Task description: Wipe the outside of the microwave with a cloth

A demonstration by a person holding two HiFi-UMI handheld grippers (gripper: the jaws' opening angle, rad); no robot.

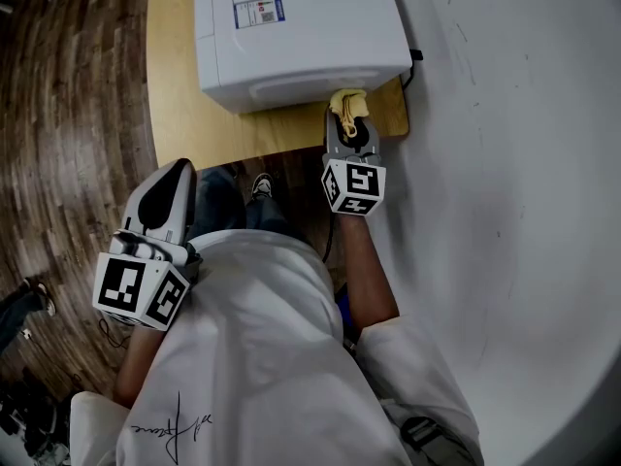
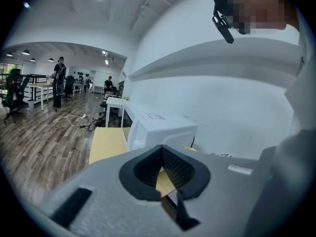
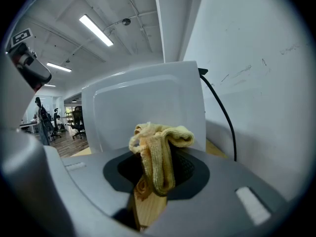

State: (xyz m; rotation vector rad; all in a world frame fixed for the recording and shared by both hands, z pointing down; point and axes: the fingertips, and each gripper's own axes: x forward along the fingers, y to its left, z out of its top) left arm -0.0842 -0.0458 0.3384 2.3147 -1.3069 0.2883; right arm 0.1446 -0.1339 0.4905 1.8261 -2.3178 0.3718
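Leftmost, the left gripper [image 1: 179, 170] was held short of the near edge of the wooden table [image 1: 175, 115], its jaws closed together with nothing caught between them. Further right, the white microwave [image 1: 291, 27] was set on the far part of that table. At its near face, by the right corner, a yellow cloth [image 1: 347, 100] was clenched in the right gripper [image 1: 349, 122], bunched above the jaws just at the white panel; contact could not be settled. 1 black cable [image 1: 411, 66] was seen at the microwave's right, beside the white wall [image 1: 514, 163].
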